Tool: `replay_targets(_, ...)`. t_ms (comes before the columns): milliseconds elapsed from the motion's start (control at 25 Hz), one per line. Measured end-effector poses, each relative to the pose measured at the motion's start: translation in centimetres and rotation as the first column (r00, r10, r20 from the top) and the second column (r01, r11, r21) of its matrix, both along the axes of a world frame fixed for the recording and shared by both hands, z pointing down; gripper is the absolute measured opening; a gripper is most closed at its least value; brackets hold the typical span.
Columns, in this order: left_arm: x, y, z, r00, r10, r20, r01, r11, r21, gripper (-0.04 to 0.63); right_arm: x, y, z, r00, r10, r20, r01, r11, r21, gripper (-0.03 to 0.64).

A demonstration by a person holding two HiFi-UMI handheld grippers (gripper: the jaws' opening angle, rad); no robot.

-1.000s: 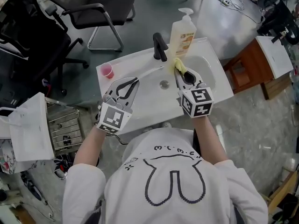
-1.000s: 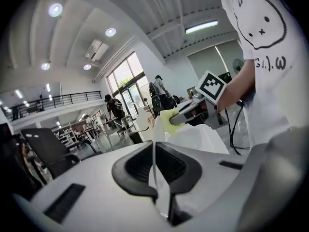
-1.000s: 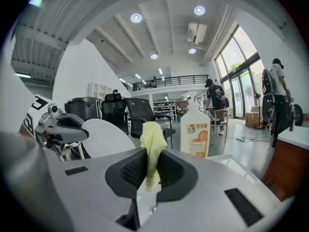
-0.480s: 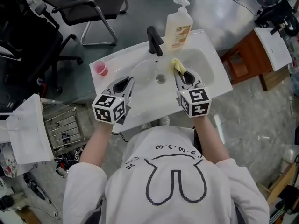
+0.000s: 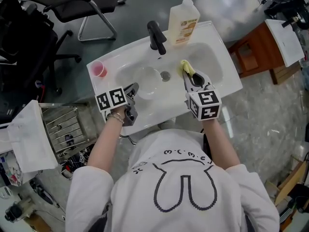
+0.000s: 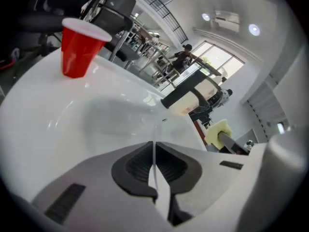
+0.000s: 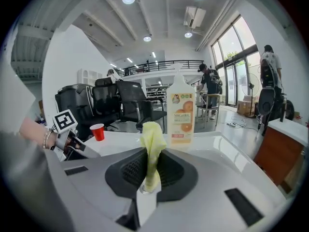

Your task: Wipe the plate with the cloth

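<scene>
A clear round plate (image 5: 145, 81) lies low over the left half of the white sink basin (image 5: 212, 64). My left gripper (image 5: 133, 88) is shut on its near rim; in the left gripper view the rim shows as a thin edge (image 6: 154, 151) pinched between the pads. My right gripper (image 5: 189, 75) hangs over the basin just right of the drain (image 5: 165, 75), shut on a yellow cloth (image 5: 186, 67). In the right gripper view the cloth (image 7: 152, 149) stands up out of the shut right gripper (image 7: 148, 170). Cloth and plate are apart.
A black faucet (image 5: 155, 36) and a soap bottle (image 5: 183, 18) stand at the sink's back. A red cup (image 5: 99, 69) sits on the left corner. A wire rack (image 5: 67, 127) is left of the sink, a wooden stand (image 5: 251, 57) to the right, and an office chair (image 5: 91, 8) behind.
My left gripper has rolled over and sunk, bringing the plate from upright down into the basin. The right gripper with the cloth has dropped a little.
</scene>
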State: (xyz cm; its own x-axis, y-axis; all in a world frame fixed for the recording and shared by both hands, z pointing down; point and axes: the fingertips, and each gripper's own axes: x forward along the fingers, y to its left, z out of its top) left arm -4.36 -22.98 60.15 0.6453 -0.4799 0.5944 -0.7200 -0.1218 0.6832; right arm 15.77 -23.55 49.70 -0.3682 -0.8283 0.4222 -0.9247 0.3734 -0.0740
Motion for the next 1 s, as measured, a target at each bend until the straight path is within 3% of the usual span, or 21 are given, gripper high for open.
replay_targets(200,0.5,0.3,4.1,0.997,-0.08,-0.025,0.073,0.978,-0.194,0.02,0.4,-0.4,1.1,1.0,-0.006,-0.012,0.006,1.0,-0.031,0.049)
replay_targets(360,1.0,0.1,6.2,0.989,-0.138,-0.042,0.121,0.953,-0.279,0.02,0.6,-0.9,1.7,1.0,-0.015,-0.027,0.013,0.999,-0.048,0.049)
replay_targets(520,1.0,0.0,7.7,0.992,-0.13,0.005,0.125,0.944,-0.304,0.02,1.2,-1.4,2.1,0.999,-0.007,-0.032,0.005,0.998,-0.062,0.049)
replay_targets(680,0.8,0.2,8.8,0.994,-0.082,0.077,0.101,0.949,-0.297,0.026,1.6,-1.6,2.7,0.999,-0.003,-0.035,0.0,0.997,-0.08,0.049)
replay_targets(1000,-0.3,0.5,11.2,0.962,-0.001,0.275,0.085,0.952,-0.294,0.071,1.7,-1.8,3.1,0.999,-0.011,-0.05,0.007,0.996,-0.085,0.049)
